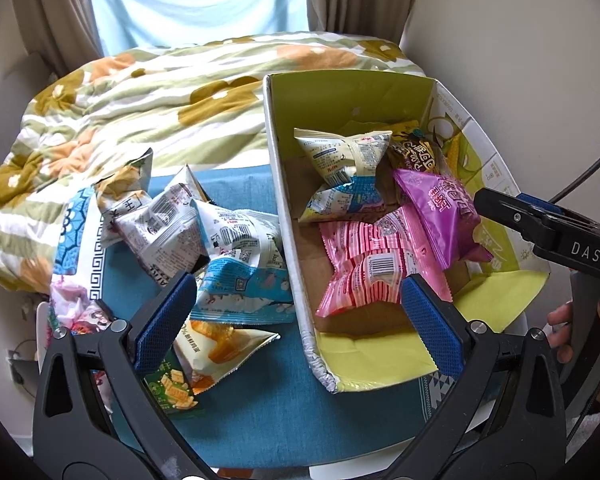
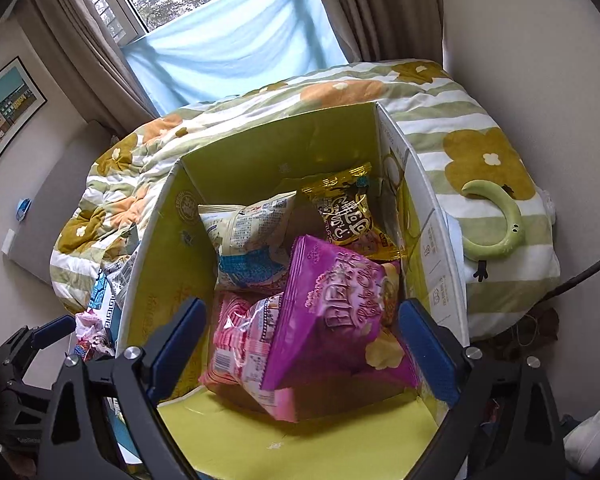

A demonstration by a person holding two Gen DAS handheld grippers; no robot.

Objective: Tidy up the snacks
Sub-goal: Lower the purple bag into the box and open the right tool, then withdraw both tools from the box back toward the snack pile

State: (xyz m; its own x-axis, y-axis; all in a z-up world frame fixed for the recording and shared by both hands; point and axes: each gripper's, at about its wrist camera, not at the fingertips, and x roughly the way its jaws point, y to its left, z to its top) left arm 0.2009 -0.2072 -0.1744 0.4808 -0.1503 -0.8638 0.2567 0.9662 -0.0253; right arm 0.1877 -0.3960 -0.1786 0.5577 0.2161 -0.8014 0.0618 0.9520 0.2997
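Note:
An open cardboard box with a yellow-green lining stands on a blue cloth. Inside lie a purple bag, a pink striped bag, a white and blue bag and a brown and gold bag. Several loose snack bags lie left of the box. My left gripper is open and empty, straddling the box's left wall. My right gripper is open above the box, with the purple bag lying between its fingers.
A floral quilt covers the bed behind the box. A green curved object lies on the quilt to the right. Walls, curtains and a window stand behind. The right gripper's finger reaches over the box's right side in the left wrist view.

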